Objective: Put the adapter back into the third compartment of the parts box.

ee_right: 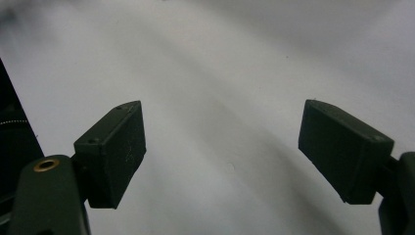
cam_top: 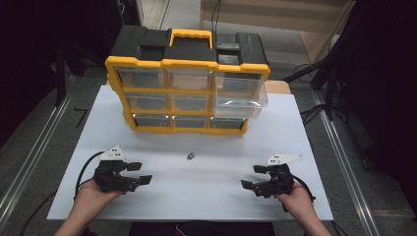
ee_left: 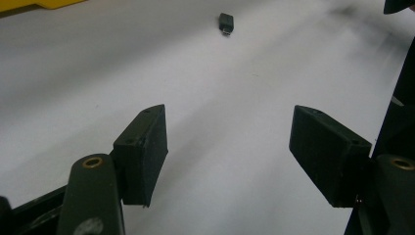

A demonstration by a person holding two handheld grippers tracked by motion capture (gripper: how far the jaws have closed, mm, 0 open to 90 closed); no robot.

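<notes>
**Small dark part lies loose between your two grippers**

The small dark part (cam_top: pixel 191 156) lies at the centre of the high view on the white table (cam_top: pixel 196 196), below the yellow-and-black drawer organizer (cam_top: pixel 187 88), whose clear drawer (cam_top: pixel 241 96) at upper right is pulled out. Your left gripper (cam_top: pixel 140 173) at lower left and right gripper (cam_top: pixel 248 177) at lower right both have jaws spread, holding nothing, well apart from the part.
</notes>
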